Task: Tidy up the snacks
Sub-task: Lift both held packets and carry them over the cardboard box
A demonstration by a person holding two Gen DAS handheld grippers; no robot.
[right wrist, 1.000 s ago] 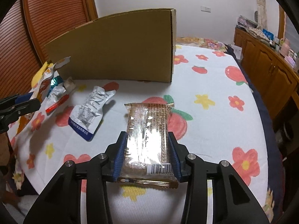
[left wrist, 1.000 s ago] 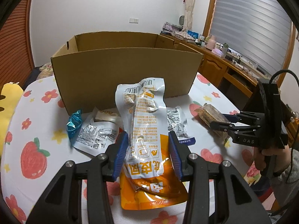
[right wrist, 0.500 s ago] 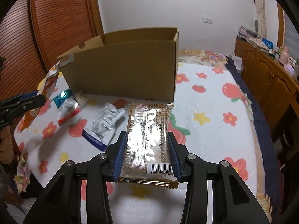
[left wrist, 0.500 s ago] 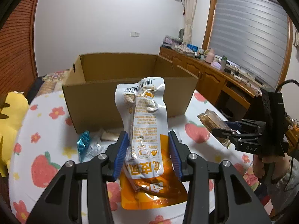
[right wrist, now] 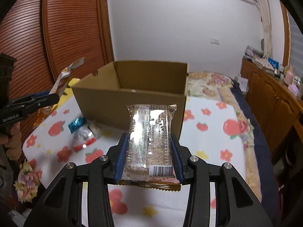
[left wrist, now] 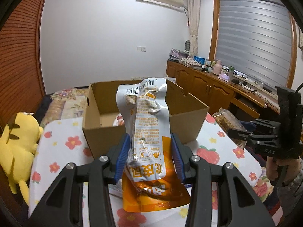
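Two snacks are held in the air at once. The left gripper [left wrist: 149,158] has its fingers closed on an orange and white pouch [left wrist: 146,132], and the right gripper [right wrist: 148,158] clamps a clear cracker pack [right wrist: 150,138]. Both are in front of the open cardboard box [right wrist: 132,94], above the flowered surface [right wrist: 208,141]. The pouch is soft and bends at the top, so it may catch the box wall. Two small packets [right wrist: 83,134] lie beside the box.

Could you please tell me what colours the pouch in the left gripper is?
The pouch is white on top, orange below; clearest in the left wrist view.
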